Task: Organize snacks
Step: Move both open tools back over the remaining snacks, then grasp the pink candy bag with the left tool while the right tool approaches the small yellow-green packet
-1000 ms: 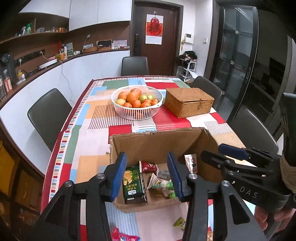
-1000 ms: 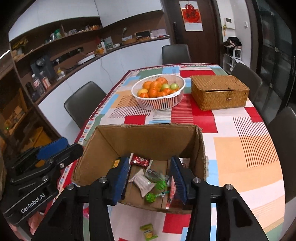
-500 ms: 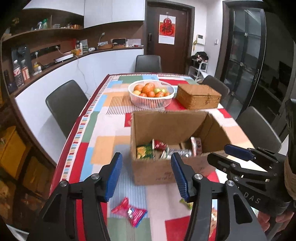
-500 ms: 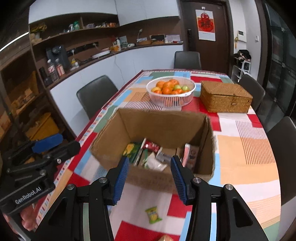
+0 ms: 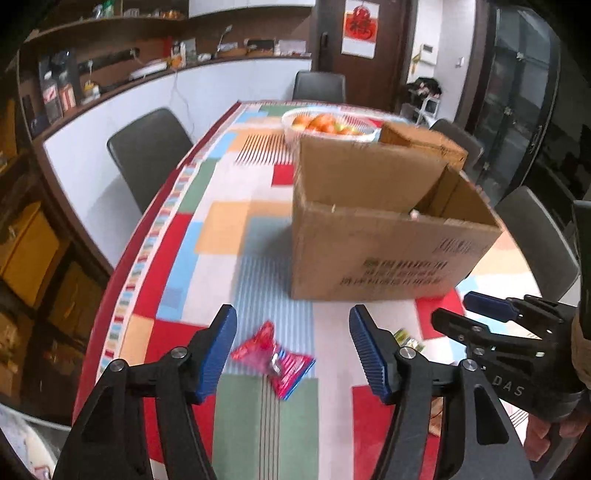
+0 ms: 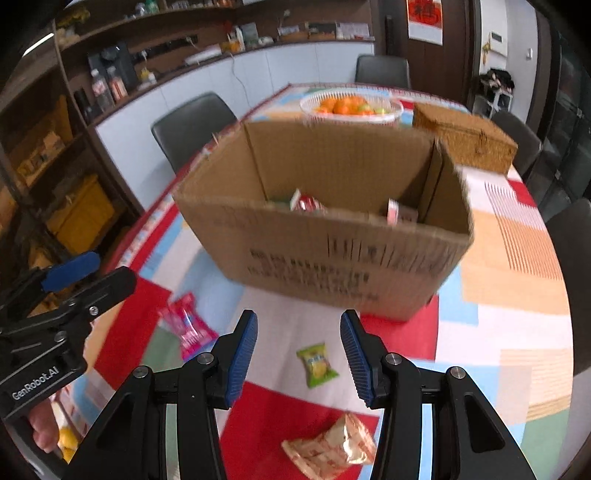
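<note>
Right wrist only: beige snack packet (image 6: 328, 451)

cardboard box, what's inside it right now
In the right wrist view, the cardboard box shows a red-and-white packet and a pinkish packet poking above its near wall. That wall hides the bottom and anything else inside.

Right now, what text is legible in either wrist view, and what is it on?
"DAS": on the right hand-held gripper, seen from the left wrist.
"GenRobot.AI": on the left hand-held gripper, seen from the right wrist.
Black print on the cardboard box: blurred, unreadable.
Red door poster: one character, too blurred to read.
Pink snack packet, green snack packet: print too small to read.
</note>
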